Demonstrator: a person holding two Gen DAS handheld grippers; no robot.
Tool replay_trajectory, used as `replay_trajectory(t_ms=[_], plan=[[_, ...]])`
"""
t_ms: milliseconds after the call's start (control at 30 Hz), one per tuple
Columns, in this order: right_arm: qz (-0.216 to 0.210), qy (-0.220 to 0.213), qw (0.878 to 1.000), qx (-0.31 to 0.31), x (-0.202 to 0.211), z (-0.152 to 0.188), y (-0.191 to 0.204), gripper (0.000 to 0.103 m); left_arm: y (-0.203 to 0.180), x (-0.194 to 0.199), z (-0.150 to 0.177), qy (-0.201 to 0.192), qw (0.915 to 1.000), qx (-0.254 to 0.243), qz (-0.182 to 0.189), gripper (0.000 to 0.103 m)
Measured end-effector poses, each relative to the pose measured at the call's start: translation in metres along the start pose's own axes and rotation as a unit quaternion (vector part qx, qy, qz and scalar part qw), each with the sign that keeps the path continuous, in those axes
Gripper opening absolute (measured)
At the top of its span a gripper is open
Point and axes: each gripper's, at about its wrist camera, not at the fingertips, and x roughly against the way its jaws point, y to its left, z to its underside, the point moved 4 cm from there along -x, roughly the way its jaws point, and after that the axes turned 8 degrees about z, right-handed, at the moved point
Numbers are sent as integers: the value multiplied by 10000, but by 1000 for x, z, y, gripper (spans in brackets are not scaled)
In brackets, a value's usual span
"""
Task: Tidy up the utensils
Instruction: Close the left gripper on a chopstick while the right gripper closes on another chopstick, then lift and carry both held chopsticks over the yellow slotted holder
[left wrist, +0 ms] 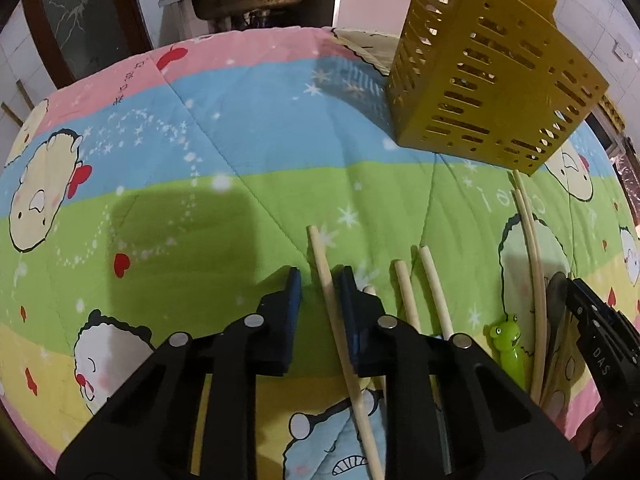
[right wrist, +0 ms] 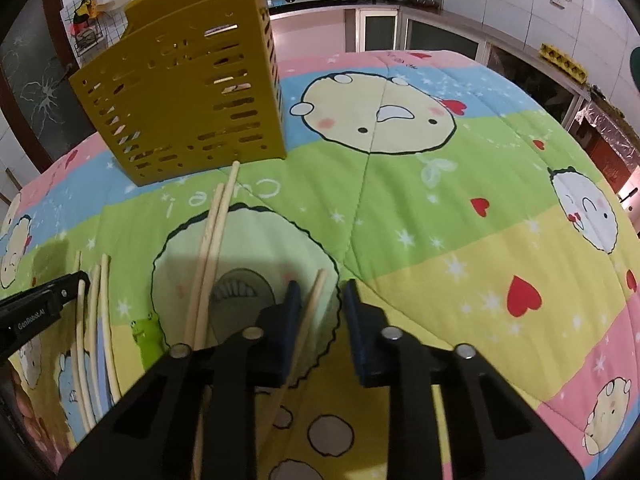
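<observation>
Several wooden chopsticks lie on a cartoon-print quilt (left wrist: 224,128). My left gripper (left wrist: 320,284) is open, low over the quilt, with one chopstick (left wrist: 332,312) lying between its fingers, close to the right one. Two more chopsticks (left wrist: 424,292) lie just right of it. My right gripper (right wrist: 318,292) is open with a chopstick (right wrist: 310,312) between its fingers, near the left one. A pair of chopsticks (right wrist: 212,240) lies left of it, pointing at the yellow slotted utensil holder (right wrist: 180,92), which also stands at the upper right in the left wrist view (left wrist: 488,76).
A green frog-shaped handle (left wrist: 508,344) lies between the two chopstick groups and also shows in the right wrist view (right wrist: 146,336). Kitchen counters, a sink and a stove stand beyond the quilt's far edge. The quilt (right wrist: 460,200) covers the whole work surface.
</observation>
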Motion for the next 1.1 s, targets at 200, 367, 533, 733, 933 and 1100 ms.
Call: replay_trajectory(t_ms=[200, 367, 533, 733, 933, 1100], plan=[[-64, -45, 10000, 38, -3, -8, 6, 7, -3, 1, -2, -14, 10000, -34, -11, 8], [-131, -290, 9995, 33, 9, -8, 1, 5, -2, 2, -1, -219, 9997, 10, 98, 8], [-292, -587, 9978, -50, 20, -11, -2, 5, -5, 9, 5, -456, 9986, 27, 254, 8], [-370, -934, 9946, -263, 30, -23, -12, 5, -17, 32, 8, -903, 9954, -38, 332, 6], [-588, -1504, 9862, -372, 61, -40, -18, 5, -27, 73, -7, -1595, 9862, -248, 368, 4], [-744, -1955, 9771, -395, 86, -50, -22, 5, -36, 109, -16, -2217, 9732, -374, 488, 4]])
